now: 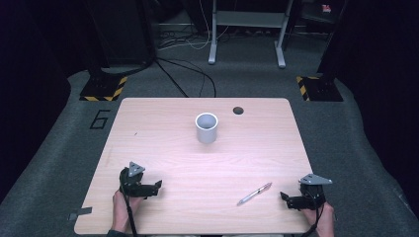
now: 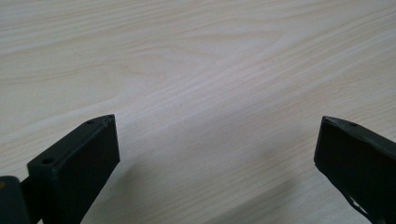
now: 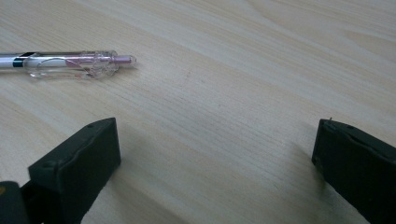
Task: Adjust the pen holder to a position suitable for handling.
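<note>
A clear pen (image 1: pixel 254 193) with a pink push button lies flat on the wooden table (image 1: pixel 163 133) near its front right. My right gripper (image 1: pixel 285 198) rests just right of it, open, jaws pointing left at the pen's button end. In the right gripper view the pen (image 3: pixel 65 63) lies ahead at the upper left, beyond the wide-apart jaws of the right gripper (image 3: pixel 215 149). My left gripper (image 1: pixel 157 186) sits at the front left, pointing right. In its own view the left gripper (image 2: pixel 217 149) is open over bare wood. A white cup (image 1: pixel 206 128) stands upright at the table's middle back.
A dark round hole (image 1: pixel 238 110) is in the table near its far edge, right of the cup. Beyond the table lie cables on grey carpet, stand feet with yellow-black stripes (image 1: pixel 104 89), and a white frame (image 1: pixel 247 29). A hand holds each gripper at the front edge.
</note>
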